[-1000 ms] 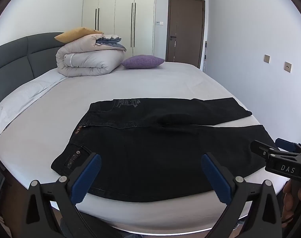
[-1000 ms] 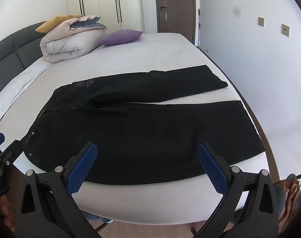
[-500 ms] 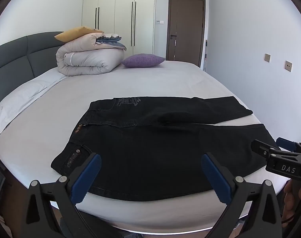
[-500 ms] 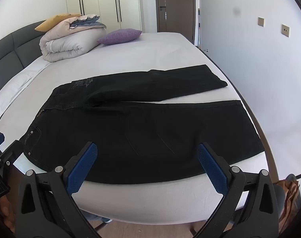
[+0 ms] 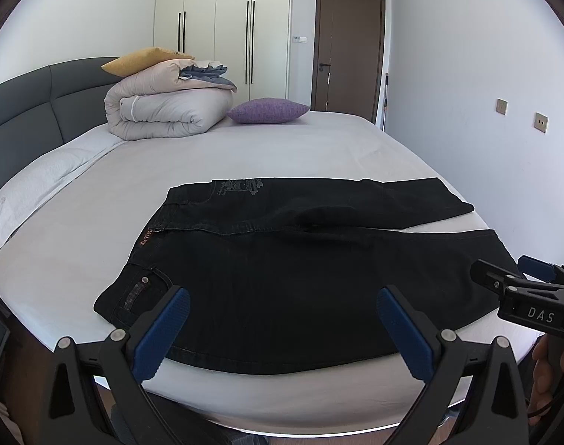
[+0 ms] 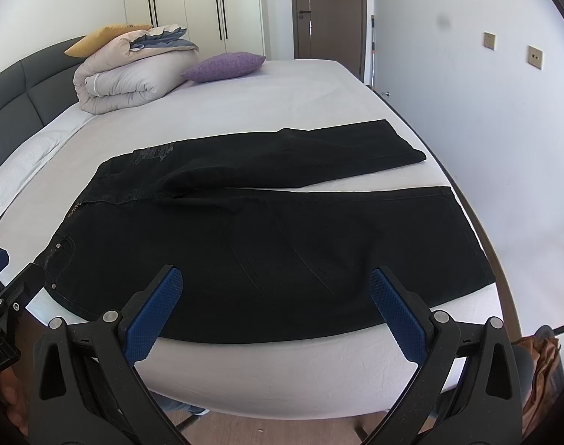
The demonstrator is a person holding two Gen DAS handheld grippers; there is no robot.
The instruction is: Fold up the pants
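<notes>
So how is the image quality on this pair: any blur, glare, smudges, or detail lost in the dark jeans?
Left wrist view: sharp, even daylight, strong fisheye bending with dark corners; the black pants show little fabric detail. Right wrist view: equally sharp, but a dark smudge shows over the white wall, possibly on the lens. No glare in either.

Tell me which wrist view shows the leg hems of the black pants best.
The right wrist view. Both leg hems of the black pants show there in full, near the bed's right edge. In the left wrist view the right gripper hides part of the near hem; only the far one is clear.
</notes>
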